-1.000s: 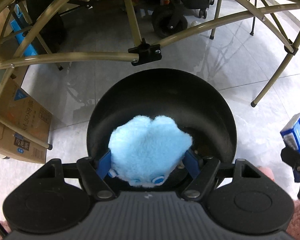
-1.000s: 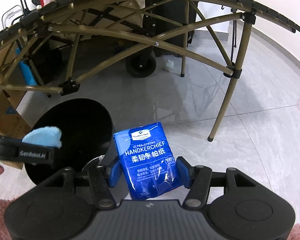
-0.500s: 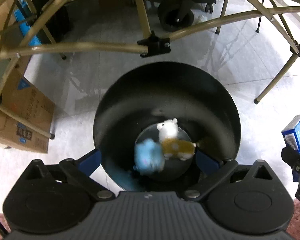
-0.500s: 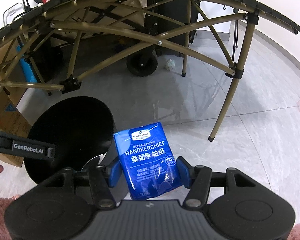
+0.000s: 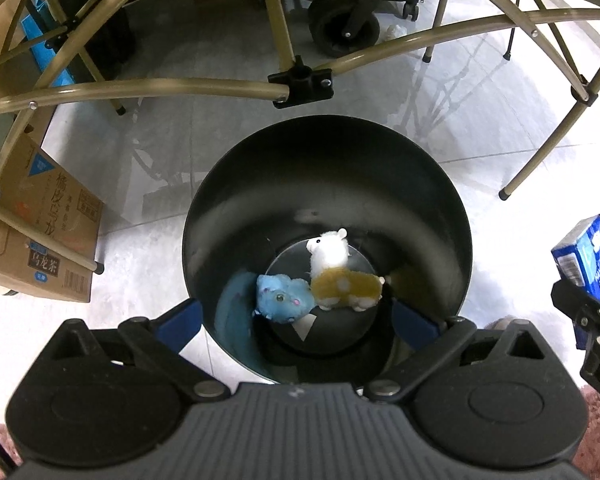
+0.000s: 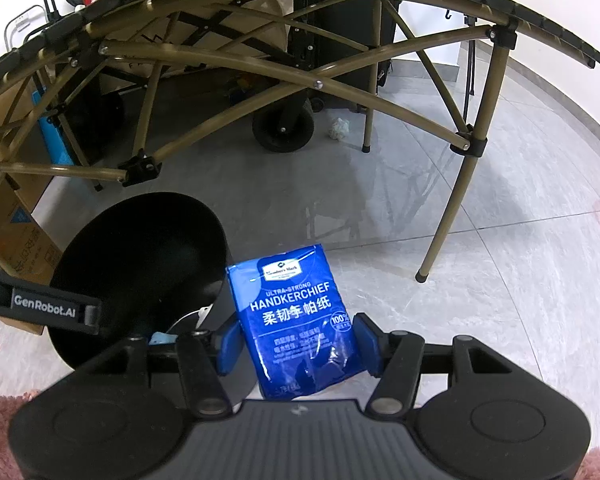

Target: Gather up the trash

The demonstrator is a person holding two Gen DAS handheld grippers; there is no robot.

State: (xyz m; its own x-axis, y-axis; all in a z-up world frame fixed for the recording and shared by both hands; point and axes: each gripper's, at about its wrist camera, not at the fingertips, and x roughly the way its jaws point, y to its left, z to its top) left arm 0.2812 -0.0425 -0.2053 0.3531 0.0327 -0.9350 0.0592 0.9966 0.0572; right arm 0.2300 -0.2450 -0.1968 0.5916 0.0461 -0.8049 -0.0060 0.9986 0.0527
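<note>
Black bin [image 5: 440, 184]: blue plush toy [image 5: 284, 298] and white-and-yellow plush toy [image 5: 340, 276] touching at bottom. Left gripper [image 5: 296, 320]: jaws just opened, spread, empty, above bin. Right gripper [image 6: 296, 346]: pinching blue tissue pack [image 6: 296, 316], right of bin.

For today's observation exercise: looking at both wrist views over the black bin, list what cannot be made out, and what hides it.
- Left wrist view: the near part of the black bin's floor, hidden by the left gripper's body.
- Left wrist view: most of the blue handkerchief pack, cut off by the right edge.
- Right wrist view: the bin's contents; its inside shows only as black.
- Right wrist view: the pack's small lower print, creased and too small.
</note>
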